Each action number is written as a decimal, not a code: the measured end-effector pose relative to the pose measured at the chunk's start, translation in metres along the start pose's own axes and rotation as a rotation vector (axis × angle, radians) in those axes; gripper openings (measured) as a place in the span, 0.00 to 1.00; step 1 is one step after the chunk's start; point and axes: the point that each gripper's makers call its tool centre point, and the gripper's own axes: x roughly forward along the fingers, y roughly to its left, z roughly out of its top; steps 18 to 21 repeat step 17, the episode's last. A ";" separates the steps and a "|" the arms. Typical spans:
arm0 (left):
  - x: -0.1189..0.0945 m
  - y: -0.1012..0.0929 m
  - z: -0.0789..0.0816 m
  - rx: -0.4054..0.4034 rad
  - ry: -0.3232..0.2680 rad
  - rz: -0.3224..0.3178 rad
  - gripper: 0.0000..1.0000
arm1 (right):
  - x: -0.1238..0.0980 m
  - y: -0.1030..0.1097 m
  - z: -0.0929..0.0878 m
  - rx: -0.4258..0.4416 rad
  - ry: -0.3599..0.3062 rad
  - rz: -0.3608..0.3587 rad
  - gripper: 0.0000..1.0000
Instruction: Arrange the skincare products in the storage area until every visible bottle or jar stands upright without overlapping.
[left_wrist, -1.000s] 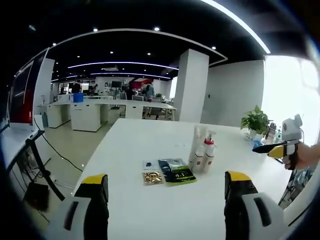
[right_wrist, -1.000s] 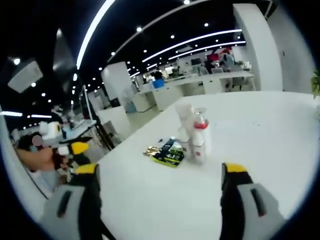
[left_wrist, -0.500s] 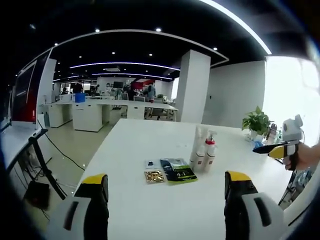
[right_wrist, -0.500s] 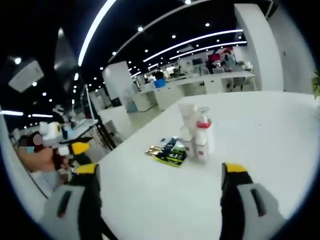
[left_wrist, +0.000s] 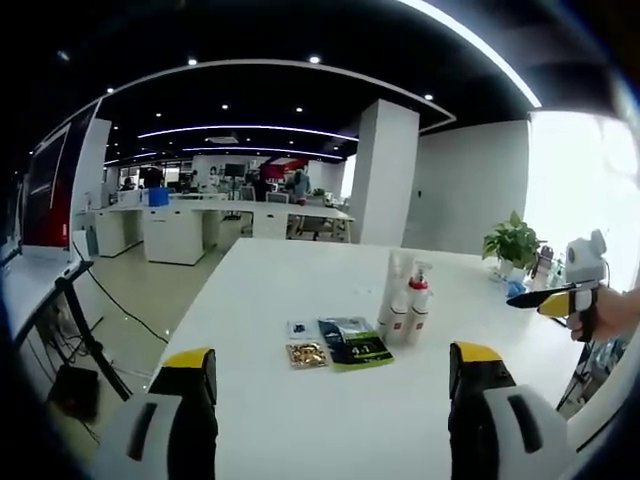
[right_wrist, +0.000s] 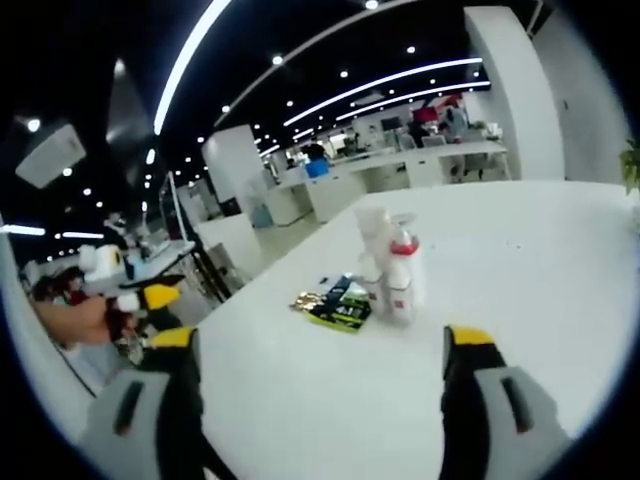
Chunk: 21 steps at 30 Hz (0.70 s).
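- I can read no text anywhere from here.
- The bottles (left_wrist: 404, 300) and the green packet (left_wrist: 355, 342) carry printing, but it is too small and blurred to make out.

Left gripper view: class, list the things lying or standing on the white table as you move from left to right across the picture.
Gold sachet → dark green packet → cluster of upright bottles, the red-collared spray bottle on its right → potted plant at the table's far right.
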 end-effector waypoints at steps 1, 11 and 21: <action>0.001 -0.001 0.000 0.000 0.000 -0.002 1.00 | -0.001 -0.001 0.000 0.002 0.000 -0.001 0.99; 0.006 -0.005 0.003 0.004 -0.003 -0.009 1.00 | -0.005 -0.007 0.000 0.007 -0.004 -0.010 0.99; 0.008 -0.009 0.003 0.012 0.004 -0.018 1.00 | -0.008 -0.009 -0.001 0.012 -0.005 -0.019 0.99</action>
